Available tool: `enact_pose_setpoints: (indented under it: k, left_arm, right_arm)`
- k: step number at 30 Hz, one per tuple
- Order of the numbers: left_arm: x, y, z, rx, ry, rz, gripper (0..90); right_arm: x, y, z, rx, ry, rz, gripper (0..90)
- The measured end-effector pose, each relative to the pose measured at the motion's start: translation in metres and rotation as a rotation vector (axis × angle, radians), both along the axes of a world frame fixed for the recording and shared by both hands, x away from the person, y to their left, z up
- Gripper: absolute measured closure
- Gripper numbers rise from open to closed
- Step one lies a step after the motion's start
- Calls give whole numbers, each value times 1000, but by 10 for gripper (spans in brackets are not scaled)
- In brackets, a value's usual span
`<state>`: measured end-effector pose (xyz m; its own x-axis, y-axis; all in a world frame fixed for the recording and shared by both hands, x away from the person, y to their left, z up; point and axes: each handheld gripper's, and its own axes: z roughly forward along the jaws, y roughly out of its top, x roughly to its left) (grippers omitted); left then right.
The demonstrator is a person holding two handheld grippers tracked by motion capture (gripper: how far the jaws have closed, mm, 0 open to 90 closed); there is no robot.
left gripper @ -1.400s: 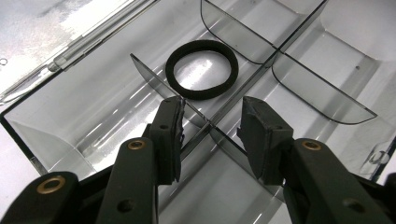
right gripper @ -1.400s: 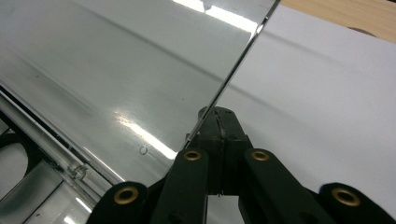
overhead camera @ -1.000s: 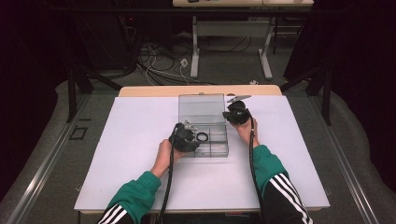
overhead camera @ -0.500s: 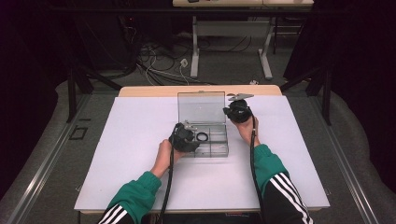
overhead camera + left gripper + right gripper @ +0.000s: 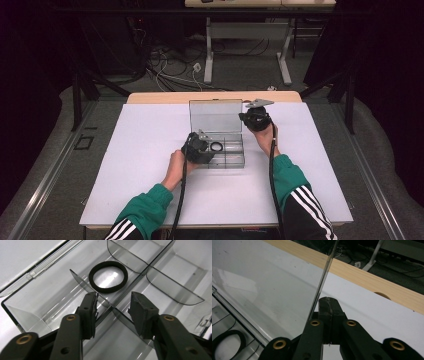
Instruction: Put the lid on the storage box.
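Little has shifted since the earlier frames: both hands sit where they were, and only the left gripper's (image 5: 112, 312) jaws have just been opening a touch, now standing partly apart with nothing pressed between the pads. They straddle a thin divider of the clear compartment box (image 5: 235, 161), and the black ring (image 5: 108, 276) lies flat just ahead of the fingertips, in the compartment beyond that divider. The right gripper (image 5: 329, 305) has its jaws fully closed, pads pressed together; the upright edge of the box's transparent lid (image 5: 322, 287) runs just to the left of its tips, touching or nearly so, I cannot tell which. Beneath both lies a white table top (image 5: 150, 150), edged by a wooden strip (image 5: 367, 277) ahead of the right gripper. Beyond are a dark floor with loose cables (image 5: 170, 65) and the legs of another desk (image 5: 210, 55).
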<state>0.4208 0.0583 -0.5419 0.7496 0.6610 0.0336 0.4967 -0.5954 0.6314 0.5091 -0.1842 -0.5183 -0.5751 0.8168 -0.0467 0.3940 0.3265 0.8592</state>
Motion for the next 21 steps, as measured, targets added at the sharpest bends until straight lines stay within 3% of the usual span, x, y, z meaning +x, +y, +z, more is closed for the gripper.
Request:
enact_pose_setpoints:
  k: [3,5,9,12,17,21]
  left_arm:
    - [1,1,0,-13,3,9,554]
    - [1,3,0,-18,7,21,486]
    - [-4,8,17,-45,-107,76,313]
    - [1,16,33,-99,-156,133,171]
    - [18,30,51,-120,-167,197,12]
    - [33,36,62,-106,-185,229,0]
  right_arm:
    - [-2,-1,1,3,-10,10,900]
    - [-4,-1,2,2,-12,10,900]
    - [-5,-2,2,7,-15,17,900]
    - [-6,-2,2,14,-9,18,900]
    - [-6,-3,2,8,-16,29,900]
    - [-7,-3,2,7,-15,24,900]
